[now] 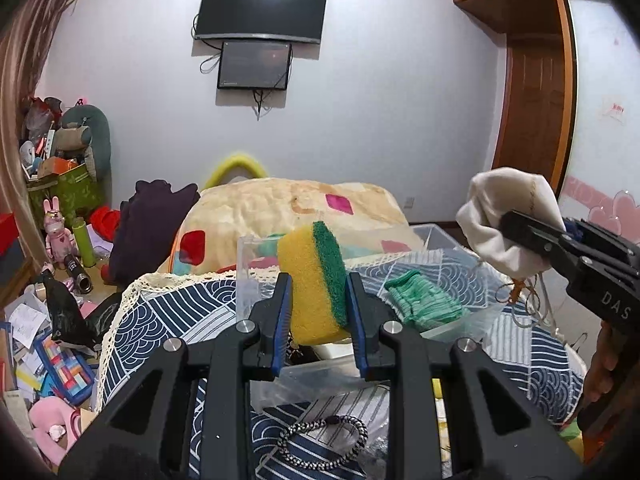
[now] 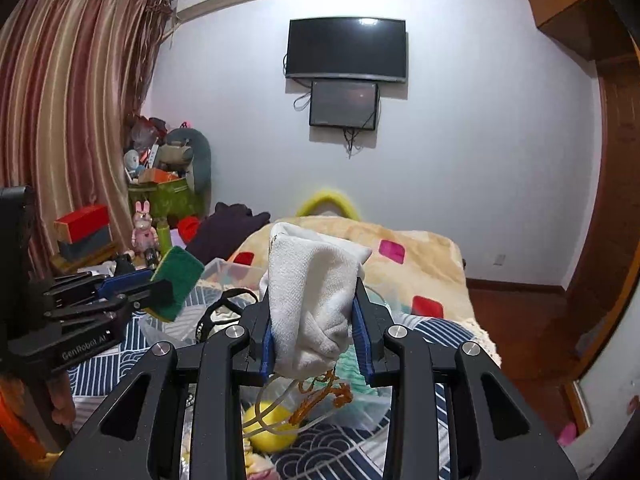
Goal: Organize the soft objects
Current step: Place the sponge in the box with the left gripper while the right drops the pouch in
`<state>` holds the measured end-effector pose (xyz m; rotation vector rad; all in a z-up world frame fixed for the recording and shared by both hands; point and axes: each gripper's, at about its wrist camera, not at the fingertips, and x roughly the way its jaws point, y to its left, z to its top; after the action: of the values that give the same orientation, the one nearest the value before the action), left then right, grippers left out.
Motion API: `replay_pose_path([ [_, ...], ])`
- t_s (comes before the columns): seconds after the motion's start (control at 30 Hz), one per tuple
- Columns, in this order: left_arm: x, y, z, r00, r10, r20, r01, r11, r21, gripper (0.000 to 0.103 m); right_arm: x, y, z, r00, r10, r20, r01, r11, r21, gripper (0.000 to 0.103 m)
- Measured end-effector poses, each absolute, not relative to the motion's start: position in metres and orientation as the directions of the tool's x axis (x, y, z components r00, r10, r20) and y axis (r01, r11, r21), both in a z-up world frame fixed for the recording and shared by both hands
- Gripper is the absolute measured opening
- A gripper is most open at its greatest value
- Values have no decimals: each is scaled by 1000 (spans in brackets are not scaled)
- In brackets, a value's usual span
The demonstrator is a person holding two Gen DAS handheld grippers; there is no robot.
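My left gripper [image 1: 318,300] pinched the sponge [image 1: 312,280] while my right gripper [image 2: 316,324] clamped the white pouch [image 2: 312,292].

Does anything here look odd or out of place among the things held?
Yes. The left gripper holds a kitchen sponge, odd on a bed. The right gripper holds a white cloth pouch whose orange cord dangles loose below the fingers.
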<state>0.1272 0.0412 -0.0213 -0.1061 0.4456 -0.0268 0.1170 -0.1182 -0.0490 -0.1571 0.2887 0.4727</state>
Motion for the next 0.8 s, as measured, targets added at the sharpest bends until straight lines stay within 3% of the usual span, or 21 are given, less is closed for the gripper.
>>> replay_pose_path([
  [0.8, 176, 29, -57, 827, -25, -562, 8, 999, -33, 27, 171, -91, -90, 771, 377, -513, -486, 869, -92, 29],
])
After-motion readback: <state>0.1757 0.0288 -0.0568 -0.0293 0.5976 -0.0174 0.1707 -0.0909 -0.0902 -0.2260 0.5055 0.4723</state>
